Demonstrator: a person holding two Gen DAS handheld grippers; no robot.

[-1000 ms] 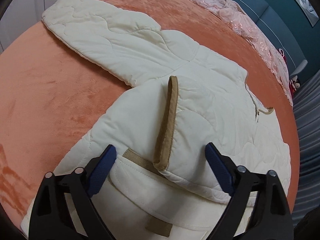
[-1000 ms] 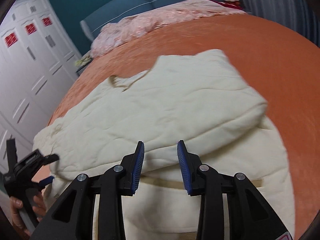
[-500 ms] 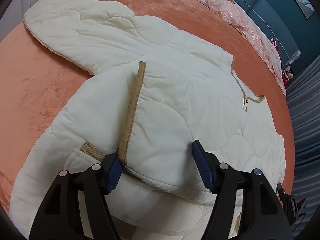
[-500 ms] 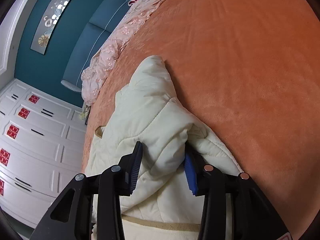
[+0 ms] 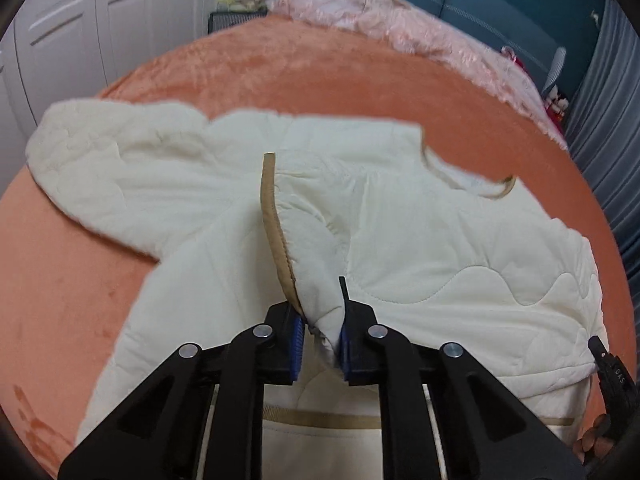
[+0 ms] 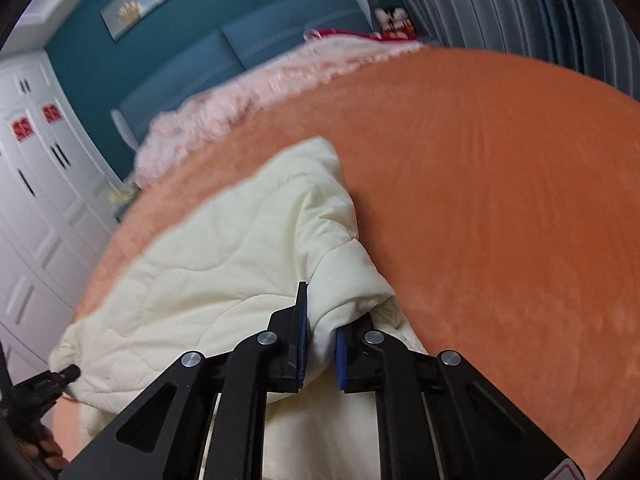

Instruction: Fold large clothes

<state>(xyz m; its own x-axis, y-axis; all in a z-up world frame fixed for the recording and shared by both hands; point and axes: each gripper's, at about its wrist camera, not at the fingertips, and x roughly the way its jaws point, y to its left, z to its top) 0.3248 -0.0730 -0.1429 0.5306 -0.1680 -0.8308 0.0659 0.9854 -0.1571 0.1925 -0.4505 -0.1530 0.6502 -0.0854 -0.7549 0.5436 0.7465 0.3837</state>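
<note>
**Both grippers pinched on jacket, mid-bed**

Left gripper [image 5: 320,334] clamped on a bunched fold of the cream quilted jacket [image 5: 440,248], right at the lower end of the tan trim [image 5: 274,220]. Trim running up and away from the blue pads [image 5: 297,344], standing on edge. Right gripper [image 6: 321,344] pressed onto a puffy fold at the jacket's right side [image 6: 240,264], fabric squeezed between both pads.

Edges and room:
- Sleeve [image 5: 112,172] spread flat toward the left, ending near the bed's left edge.
- Jacket's right edge lying just short of open orange blanket [image 6: 500,200]; wide bare stretch on that side and beyond the collar [image 5: 476,184].
- Bare blanket also left of the hem in the left wrist view.
- Other gripper's black tip poking in at lower right of the left view [image 5: 608,368], and at lower left of the right view [image 6: 44,384], both touching or just beside jacket edges.

Surface and room:
- Bed covered by plush orange blanket, slightly mottled at lower left.
- White wardrobe [image 5: 80,32] past the left side, teal headboard [image 6: 280,40] at the far end, grey curtain [image 6: 540,12] to the right.

Around:
- Pink lacy cover [image 5: 400,28] heaped along the headboard end, well apart from the jacket.
- Small red-and-white item [image 6: 392,16] by the curtain, too blurred to identify.
- Tan band [image 5: 320,420] across the jacket just under the left gripper.
</note>
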